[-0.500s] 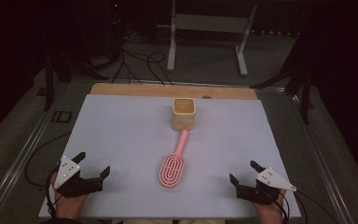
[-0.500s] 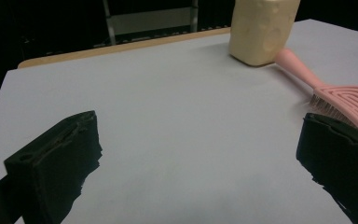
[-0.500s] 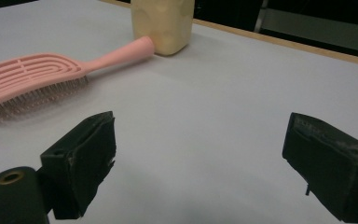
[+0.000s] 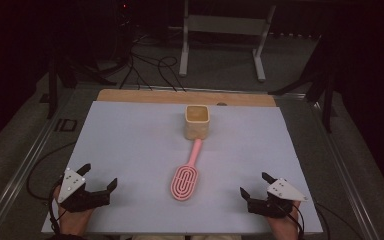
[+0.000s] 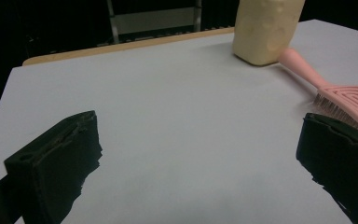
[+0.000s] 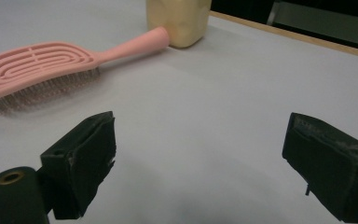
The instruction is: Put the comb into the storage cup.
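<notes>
A pink hairbrush (image 4: 185, 179) lies bristles-down in the middle of the white table sheet (image 4: 130, 150), its handle end touching a cream square cup (image 4: 197, 121) that stands behind it. The left gripper view has the brush (image 5: 340, 95) at right and the cup (image 5: 266, 28) at top. From the right gripper's side the brush (image 6: 42, 70) lies at left, the cup (image 6: 179, 21) above. My left gripper (image 4: 99, 176) rests open near the front left edge, nothing between its jaws. My right gripper (image 4: 255, 184) rests open at front right, likewise holding nothing.
A wooden board edge (image 4: 180, 96) runs along the far side of the sheet. Behind the table stand a metal frame (image 4: 222, 35) and loose cables (image 4: 150, 65) on a dark floor. A metal rail (image 4: 25, 165) borders the table's left side.
</notes>
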A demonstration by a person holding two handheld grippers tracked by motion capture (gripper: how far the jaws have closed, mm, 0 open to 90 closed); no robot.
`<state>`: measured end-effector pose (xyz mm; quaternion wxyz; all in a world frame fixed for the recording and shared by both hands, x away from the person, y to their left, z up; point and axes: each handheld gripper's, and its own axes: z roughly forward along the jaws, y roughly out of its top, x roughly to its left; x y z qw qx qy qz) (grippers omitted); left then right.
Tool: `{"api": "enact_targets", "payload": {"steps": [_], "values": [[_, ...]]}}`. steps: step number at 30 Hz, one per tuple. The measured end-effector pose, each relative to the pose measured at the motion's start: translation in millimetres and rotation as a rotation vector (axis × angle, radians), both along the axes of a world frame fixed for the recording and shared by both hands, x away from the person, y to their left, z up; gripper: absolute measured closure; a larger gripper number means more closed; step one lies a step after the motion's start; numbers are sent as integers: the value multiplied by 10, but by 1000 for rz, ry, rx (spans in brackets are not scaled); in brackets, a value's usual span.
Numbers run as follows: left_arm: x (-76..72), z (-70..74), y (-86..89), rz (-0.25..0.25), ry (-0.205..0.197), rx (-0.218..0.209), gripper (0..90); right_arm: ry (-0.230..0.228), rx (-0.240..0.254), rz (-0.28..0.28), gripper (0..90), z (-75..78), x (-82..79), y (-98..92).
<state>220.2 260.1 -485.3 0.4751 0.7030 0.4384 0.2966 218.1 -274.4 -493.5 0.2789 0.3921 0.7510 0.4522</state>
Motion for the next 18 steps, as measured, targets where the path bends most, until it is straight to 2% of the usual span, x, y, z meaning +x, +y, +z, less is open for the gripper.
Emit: {"api": "enact_targets", "payload": {"steps": [13, 18], "values": [[10, -27, -37, -9, 12, 18, 3, 38, -13, 51, 97, -19, 30, 181], [11, -34, -47, -11, 11, 19, 3, 56, 3, 68, 116, 1, 31, 232]]}}
